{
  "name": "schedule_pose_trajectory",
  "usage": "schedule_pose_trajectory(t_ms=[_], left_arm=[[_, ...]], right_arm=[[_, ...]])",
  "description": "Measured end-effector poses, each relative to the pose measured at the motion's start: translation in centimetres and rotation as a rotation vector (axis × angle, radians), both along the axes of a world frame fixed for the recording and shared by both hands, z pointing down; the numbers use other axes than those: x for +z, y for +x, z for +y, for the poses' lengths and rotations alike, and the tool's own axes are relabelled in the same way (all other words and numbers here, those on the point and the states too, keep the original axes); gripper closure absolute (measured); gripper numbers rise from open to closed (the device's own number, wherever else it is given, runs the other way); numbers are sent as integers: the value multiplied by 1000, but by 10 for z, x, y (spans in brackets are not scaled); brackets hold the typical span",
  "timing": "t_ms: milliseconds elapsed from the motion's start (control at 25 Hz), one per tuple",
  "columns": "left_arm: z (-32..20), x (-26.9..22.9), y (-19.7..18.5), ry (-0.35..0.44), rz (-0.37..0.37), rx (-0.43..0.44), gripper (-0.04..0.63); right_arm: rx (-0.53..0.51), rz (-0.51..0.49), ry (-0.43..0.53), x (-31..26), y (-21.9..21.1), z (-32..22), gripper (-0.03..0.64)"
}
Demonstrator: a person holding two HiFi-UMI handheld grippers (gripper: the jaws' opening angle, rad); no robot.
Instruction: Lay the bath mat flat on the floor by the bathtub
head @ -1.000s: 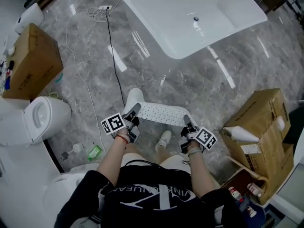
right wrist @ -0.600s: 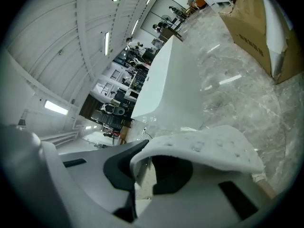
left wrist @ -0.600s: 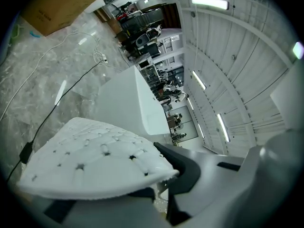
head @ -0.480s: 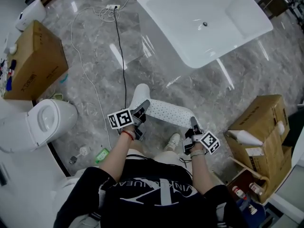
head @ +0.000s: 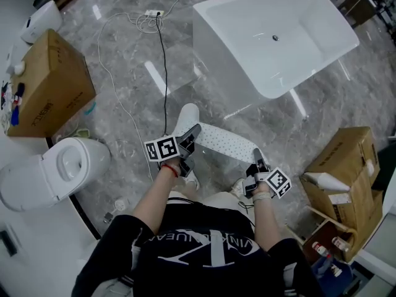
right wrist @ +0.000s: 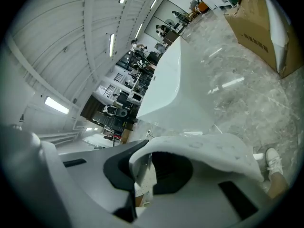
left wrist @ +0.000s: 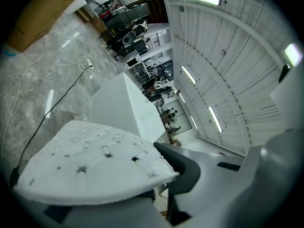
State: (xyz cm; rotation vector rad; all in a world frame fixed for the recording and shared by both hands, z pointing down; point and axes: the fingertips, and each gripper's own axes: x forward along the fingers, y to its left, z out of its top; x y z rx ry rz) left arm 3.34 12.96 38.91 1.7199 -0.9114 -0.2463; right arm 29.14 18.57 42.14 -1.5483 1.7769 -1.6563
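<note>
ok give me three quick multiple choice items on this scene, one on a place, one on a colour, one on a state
1. Where is the bathtub in the head view?
A upper right
B lower left
C bottom centre

2. What colour is the bath mat?
A black
B white
C red

3. How is the bath mat right now?
A lying flat, let go
B rolled into a tight tube
C held up, with the left gripper and the right gripper each shut on an end

Answers:
1 A, the bathtub fills the upper right of the head view.
2 B, the mat shows white with small holes.
3 C, each gripper view shows the jaws clamped on a mat edge.
</note>
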Motion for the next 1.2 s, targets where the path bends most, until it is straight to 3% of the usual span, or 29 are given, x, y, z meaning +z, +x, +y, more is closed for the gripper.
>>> schedule_pose_trajectory(t_ms=[80, 320, 480, 600, 800, 1000, 1200], left_arm=[[-7, -1, -11, 7, 1, 10, 574], [-29, -7, -46, 23, 22, -9, 574], [-45, -16, -62, 47, 21, -16, 574], [-58, -20, -67, 55, 25, -2, 574], [-84, -16, -77, 29, 23, 44, 574], [-118, -11, -101, -7, 41, 51, 574], [-155, -7, -120, -42, 52, 57, 574]], right_arm=[[17, 14, -16, -1, -10, -3, 581], [19, -21, 49, -12, -47, -25, 581], [58, -33, 1, -11, -58, -29, 582], [61, -74, 37, -12, -69, -41, 581], [91, -32, -34, 2, -78, -56, 581], [100, -68, 15, -1, -106, -93, 582], [135, -41, -36, 2, -123, -120, 581]])
